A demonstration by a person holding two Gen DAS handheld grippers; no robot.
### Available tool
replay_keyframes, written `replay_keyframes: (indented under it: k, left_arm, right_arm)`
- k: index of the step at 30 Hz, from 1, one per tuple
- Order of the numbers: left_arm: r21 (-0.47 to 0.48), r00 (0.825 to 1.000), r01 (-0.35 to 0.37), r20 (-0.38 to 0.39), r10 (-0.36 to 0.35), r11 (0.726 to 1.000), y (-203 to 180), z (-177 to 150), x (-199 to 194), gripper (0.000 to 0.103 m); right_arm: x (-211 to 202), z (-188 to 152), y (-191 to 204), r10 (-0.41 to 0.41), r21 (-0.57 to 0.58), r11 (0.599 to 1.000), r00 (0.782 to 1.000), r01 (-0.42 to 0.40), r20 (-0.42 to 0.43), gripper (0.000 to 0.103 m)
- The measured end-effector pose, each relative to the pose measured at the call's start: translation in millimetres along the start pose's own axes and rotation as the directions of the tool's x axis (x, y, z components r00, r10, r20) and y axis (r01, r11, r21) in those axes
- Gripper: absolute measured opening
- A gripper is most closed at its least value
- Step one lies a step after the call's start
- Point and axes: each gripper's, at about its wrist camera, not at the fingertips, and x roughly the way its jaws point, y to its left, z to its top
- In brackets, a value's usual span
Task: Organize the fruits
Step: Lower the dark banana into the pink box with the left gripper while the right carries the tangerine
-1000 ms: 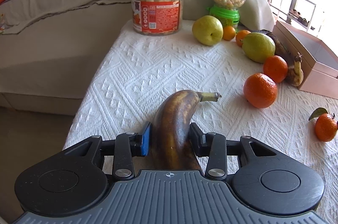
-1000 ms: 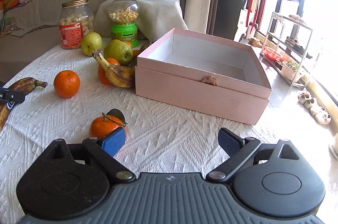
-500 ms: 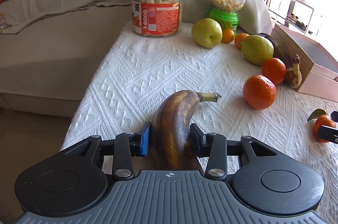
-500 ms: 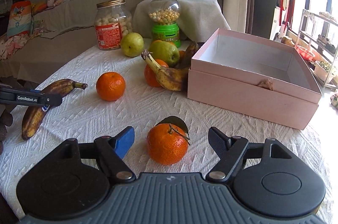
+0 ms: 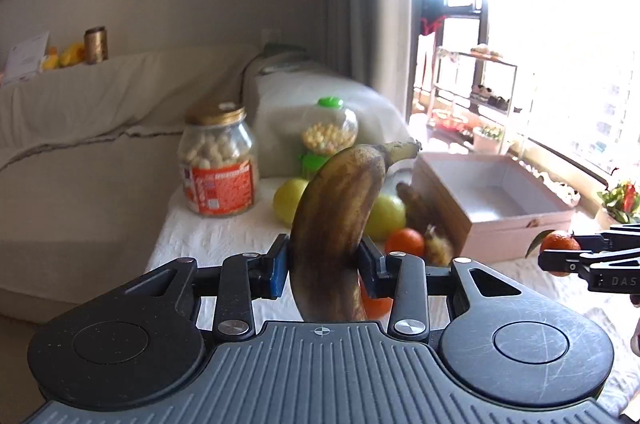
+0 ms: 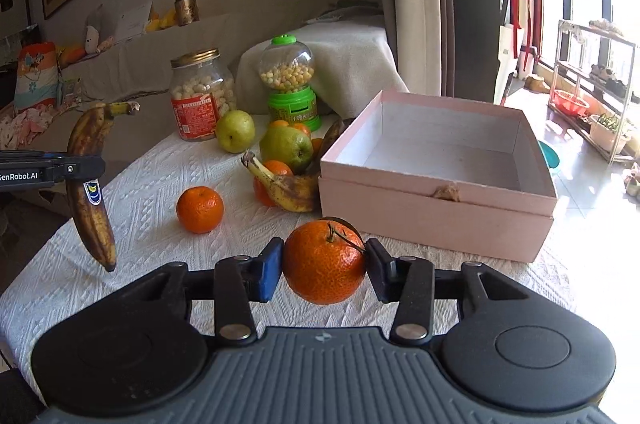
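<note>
The desk (image 6: 152, 224) wore white, rough-woven cloth. The box (image 6: 436, 220) looked matt pink card; the jar (image 6: 200, 92) clear and glossy, its lid (image 6: 195, 57) metallic. The mandarin (image 6: 324, 262) showed pitted, faintly shiny peel.

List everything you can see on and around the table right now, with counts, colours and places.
Held banana: 1, brown, lifted off the table at left.
Held mandarin: 1, orange, with stem.
Loose mandarin: 1, orange, on the white cloth.
Pears: 2, green, by the jar.
Fruit pile banana: 1, yellow-brown, against the box.
Box: 1, pink, open, no fruit inside.
Jar: 1, clear, red label.
Candy dispenser: 1, green.
Left hand-held gripper: black, gripping the banana, jaws closing.
Right hand-held gripper: black, gripping the mandarin, jaws closing.
</note>
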Motion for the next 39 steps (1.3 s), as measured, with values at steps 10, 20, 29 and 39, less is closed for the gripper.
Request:
replay_keyframes:
  k: [10, 20, 29, 39]
  left_arm:
    - [0.064, 0.958, 0.284, 0.022, -0.286, 0.957, -100, 127, 83, 0.041]
    - [0.122, 0.862, 0.334, -0.440, -0.251, 0.935, -165, 89, 248, 0.041]
    - [0.182, 0.841, 0.305, -0.512, -0.175, 0.935, -197, 69, 321, 0.040]
    - [0.363, 0.853, 0.248, -0.522, -0.025, 0.898, -195, 53, 290, 0.042]
  right_arm:
    - [-61, 79, -73, -0.155, 0.099, 0.986, 0.943, 0.131, 0.294, 0.044]
    - [-14, 32, -128, -0.216, 0.217, 0.959, 0.966, 0.183, 0.143, 0.044]
    - [22, 23, -136, -0.191, 0.193, 0.967, 0.974, 0.166, 0.118, 0.044]
    - [28, 25, -146, -0.156, 0.200, 0.971, 0.982, 0.132, 0.109, 0.044]
